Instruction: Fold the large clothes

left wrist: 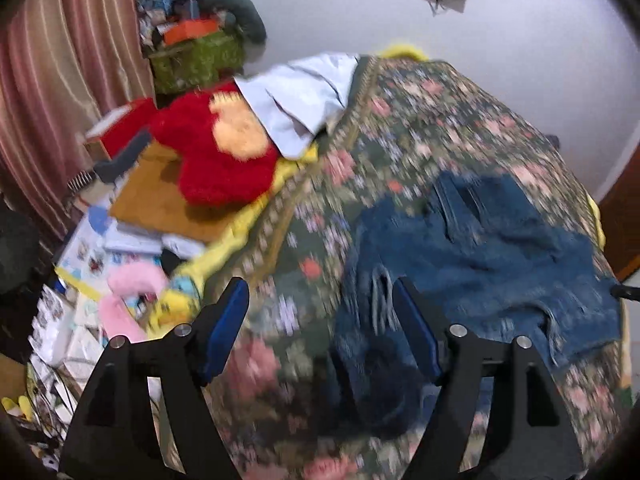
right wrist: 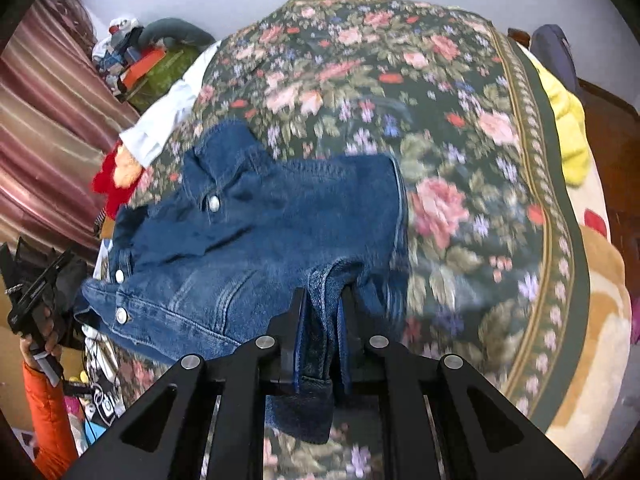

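I see the denim jacket (right wrist: 256, 240) lying on the floral bedspread (right wrist: 460, 128), collar and snap buttons toward the left of my right wrist view, its body partly doubled over. A thick fold of its denim runs straight up between my right gripper (right wrist: 320, 312) fingers, which are pressed tight on the cloth, so that hand has the jacket pinched; it tips steeply down at the bed.

My left gripper (left wrist: 320, 320) is angled down over the bed too, with its blue-padded fingers (left wrist: 228, 328) spread wide. Nothing sits between them: the frayed edge of the jacket (left wrist: 480, 256) lies just beyond the right-hand finger, and I cannot tell whether it brushes the cloth. In the right wrist view I can pick out that left gripper at the far left edge, carried by a hand (right wrist: 44, 340) in an orange sleeve (right wrist: 48, 420), off the jacket's collar side.

Further out, a white garment (left wrist: 296, 100) lies at the bedspread's far edge beside a red plush toy (left wrist: 216, 152). A striped curtain (left wrist: 60, 80) hangs at the left.
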